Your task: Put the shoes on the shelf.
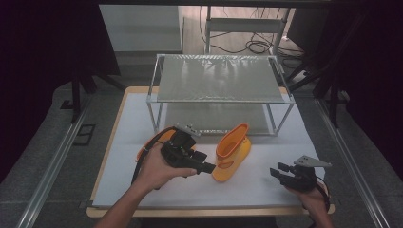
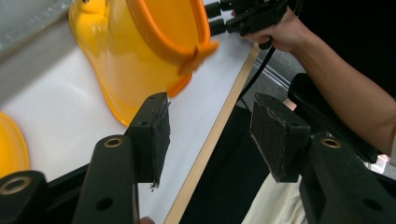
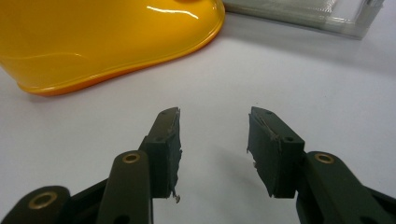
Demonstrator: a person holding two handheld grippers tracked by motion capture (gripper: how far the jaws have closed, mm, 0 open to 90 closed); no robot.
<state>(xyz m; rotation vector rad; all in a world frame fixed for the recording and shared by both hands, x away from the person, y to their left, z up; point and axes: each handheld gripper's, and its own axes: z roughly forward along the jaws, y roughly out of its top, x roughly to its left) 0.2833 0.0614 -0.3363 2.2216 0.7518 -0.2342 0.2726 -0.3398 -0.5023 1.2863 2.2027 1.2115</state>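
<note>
An orange-yellow rubber boot (image 1: 231,152) stands upright on the white tabletop, in front of the rack. My left gripper (image 1: 205,162) is held above the table just left of the boot, its tips close to the boot's shaft; the jaws are open with nothing between them. In the left gripper view the boot (image 2: 135,60) lies beyond the open left gripper (image 2: 210,126), and a second orange piece (image 2: 11,144) shows at the left edge. My right gripper (image 1: 279,170) rests low at the front right, open and empty. In the right gripper view the boot's foot (image 3: 107,37) is ahead of the right gripper (image 3: 212,140).
A metal-framed rack (image 1: 218,78) with a translucent top shelf stands at the back of the table. Something orange (image 1: 159,138) lies partly hidden behind my left hand. The table's wooden front edge (image 1: 209,210) runs close to both hands. Cables (image 1: 256,46) lie on the floor behind.
</note>
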